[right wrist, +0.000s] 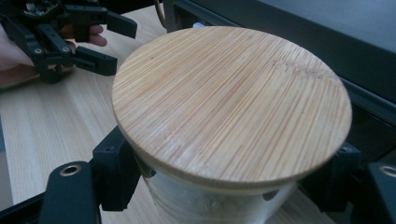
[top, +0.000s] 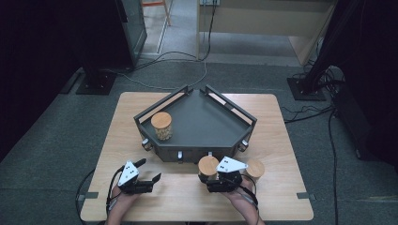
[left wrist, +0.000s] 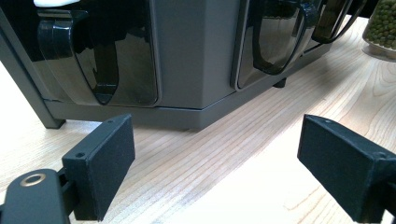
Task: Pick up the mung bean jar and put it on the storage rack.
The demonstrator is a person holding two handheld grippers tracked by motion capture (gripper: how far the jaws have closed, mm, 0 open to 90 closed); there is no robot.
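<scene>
Right gripper [top: 217, 182] clenched on a jar [right wrist: 219, 140] just under its bamboo lid, near the table's [top: 281, 206] front edge, just short of the tray [top: 197, 117]. Left gripper [top: 149, 169] released, nothing between the jaws (idle, front-left of tray). One jar [top: 161, 125] already in tray's left corner; another [top: 255, 168] waiting beside the held one. Roughly a third done, judging by that. Tray mostly bare; low front wall to clear.

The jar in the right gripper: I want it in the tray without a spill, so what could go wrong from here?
The right gripper clamps the jar on smooth glass just under its bamboo lid; it might slip or tilt when lifted. The tray has a raised rim the jar could clip. A second jar close beside could get knocked.
</scene>
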